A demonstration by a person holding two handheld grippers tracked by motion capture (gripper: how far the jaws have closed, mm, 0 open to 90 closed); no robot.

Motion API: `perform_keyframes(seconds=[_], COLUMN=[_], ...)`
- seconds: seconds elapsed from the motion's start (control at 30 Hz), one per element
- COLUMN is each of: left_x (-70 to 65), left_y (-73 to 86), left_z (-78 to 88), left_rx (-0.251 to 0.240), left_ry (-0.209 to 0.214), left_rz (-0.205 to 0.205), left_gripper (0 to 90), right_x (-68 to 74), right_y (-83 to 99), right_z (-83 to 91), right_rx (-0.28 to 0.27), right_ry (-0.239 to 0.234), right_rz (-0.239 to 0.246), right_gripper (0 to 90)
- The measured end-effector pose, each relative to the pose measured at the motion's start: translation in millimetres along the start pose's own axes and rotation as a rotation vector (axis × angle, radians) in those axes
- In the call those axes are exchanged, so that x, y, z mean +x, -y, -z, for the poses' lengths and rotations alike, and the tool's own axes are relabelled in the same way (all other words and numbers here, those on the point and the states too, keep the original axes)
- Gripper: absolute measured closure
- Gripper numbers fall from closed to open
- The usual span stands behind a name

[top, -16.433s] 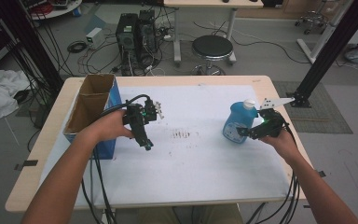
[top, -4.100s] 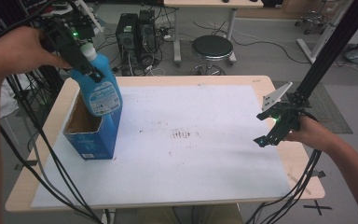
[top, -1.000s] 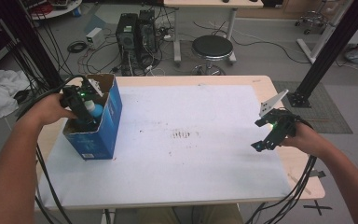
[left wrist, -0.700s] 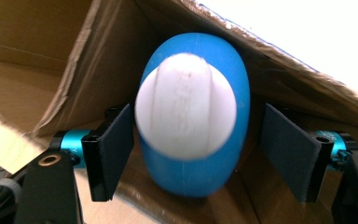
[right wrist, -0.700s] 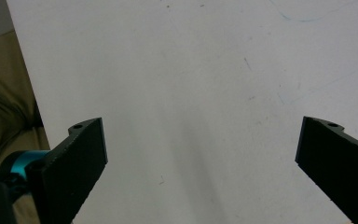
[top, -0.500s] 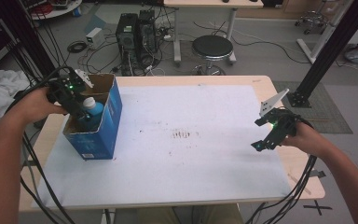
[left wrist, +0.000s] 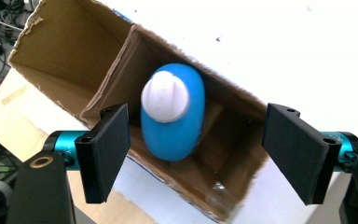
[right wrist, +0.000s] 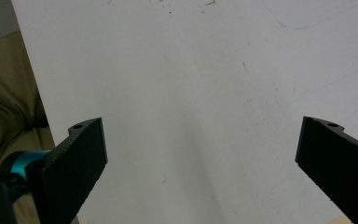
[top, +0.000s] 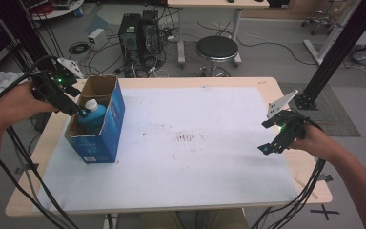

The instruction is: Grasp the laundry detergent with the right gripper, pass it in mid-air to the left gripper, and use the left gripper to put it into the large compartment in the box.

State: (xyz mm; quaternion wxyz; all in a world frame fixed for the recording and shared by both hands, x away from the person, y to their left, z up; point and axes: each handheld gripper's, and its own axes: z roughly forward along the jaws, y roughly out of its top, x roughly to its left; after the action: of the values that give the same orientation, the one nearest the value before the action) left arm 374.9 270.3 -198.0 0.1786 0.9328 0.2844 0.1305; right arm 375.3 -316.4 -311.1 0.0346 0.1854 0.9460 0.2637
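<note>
High view first: the blue plastic bottle with a white cap (top: 91, 117) stands upright inside the open blue cardboard box (top: 106, 138), in the half nearer the person, and the box sits at the left end of the wooden table (top: 228, 82) covered by a white sheet (top: 195, 167). Just left of the box and above its rim hangs the left gripper (top: 78, 110), its tips close over the bottle's cap. Left gripper view looks straight down into the box: the left gripper (left wrist: 196, 149) has just been opening, its black jaws stand on either side of the bottle (left wrist: 172, 116) without touching it, and it holds nothing. Far to the right of the box, the right gripper (top: 266, 149) hovers over the sheet with jaws spread wide and empty.
</note>
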Motion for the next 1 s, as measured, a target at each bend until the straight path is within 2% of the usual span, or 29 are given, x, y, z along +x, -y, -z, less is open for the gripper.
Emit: perform_keyframes(seconds=[0.07,0.1,0.13,0.23,0.33,0.4,0.43,0.47,0.5,0.53,0.63,0.67,0.7,0.73,0.83,0.93,1.0], left_x=[-8.3,-8.3,-10.6,-18.2,-29.5,-39.2,-39.2,-46.2,-46.2,-53.2,-60.2,-66.7,-66.7,-72.1,-77.0,-86.7,-88.9], left_y=[-5.0,-5.0,-7.1,-11.5,-18.5,-24.9,-24.9,-30.0,-30.0,-34.8,-39.2,-43.5,-43.5,-48.0,-52.9,-62.8,-65.4], left_z=[5.3,5.3,7.1,13.7,16.6,16.4,16.4,14.5,14.5,10.7,5.8,0.1,0.1,-4.6,-9.2,-17.9,-19.9], left_rx=[-0.005,-0.005,-0.012,-0.045,-0.042,-0.065,-0.065,-0.075,-0.075,-0.074,-0.067,-0.058,-0.058,-0.051,-0.047,-0.046,-0.050], left_ry=[0.005,0.005,0.001,0.017,0.061,0.086,0.086,0.107,0.107,0.125,0.142,0.161,0.161,0.178,0.193,0.224,0.230], left_rz=[-0.007,-0.007,0.004,-0.003,-0.046,-0.078,-0.078,-0.102,-0.102,-0.123,-0.143,-0.156,-0.156,-0.174,-0.187,-0.224,-0.230], left_gripper=[23.6,23.6,23.6,23.6,23.6,23.5,23.6,23.5,23.5,23.6,23.5,16.9,14.2,14.2,14.2,14.2,14.1], right_x=[0.5,0.5,0.7,0.9,1.5,2.7,2.7,3.3,3.3,4.6,6.3,6.9,6.9,7.6,8.1,9.1,9.7], right_y=[0.0,0.0,0.1,0.2,0.3,-0.2,-0.2,-1.2,-1.2,-2.2,-3.1,-3.7,-3.7,-4.2,-4.7,-5.4,-5.6], right_z=[2.3,2.3,3.0,4.7,5.5,5.7,5.7,5.7,5.7,5.8,5.7,5.8,5.8,6.4,6.4,6.5,6.2], right_rx=[-0.006,-0.006,-0.006,-0.005,-0.008,-0.010,-0.010,-0.009,-0.009,-0.010,-0.008,-0.007,-0.007,-0.006,-0.008,-0.008,-0.010], right_ry=[0.003,0.003,0.007,0.010,0.013,0.015,0.015,0.017,0.017,0.016,0.014,0.017,0.017,0.019,0.018,0.020,0.020], right_rz=[-0.002,-0.002,-0.003,-0.004,-0.004,-0.006,-0.006,-0.002,-0.002,0.003,0.005,0.010,0.010,0.008,0.009,0.011,0.010], right_gripper=[1.0,1.0,1.0,1.0,1.0,1.0,1.0,1.0,1.0,1.0,1.0,1.0,1.0,1.0,1.0,1.0,1.0])
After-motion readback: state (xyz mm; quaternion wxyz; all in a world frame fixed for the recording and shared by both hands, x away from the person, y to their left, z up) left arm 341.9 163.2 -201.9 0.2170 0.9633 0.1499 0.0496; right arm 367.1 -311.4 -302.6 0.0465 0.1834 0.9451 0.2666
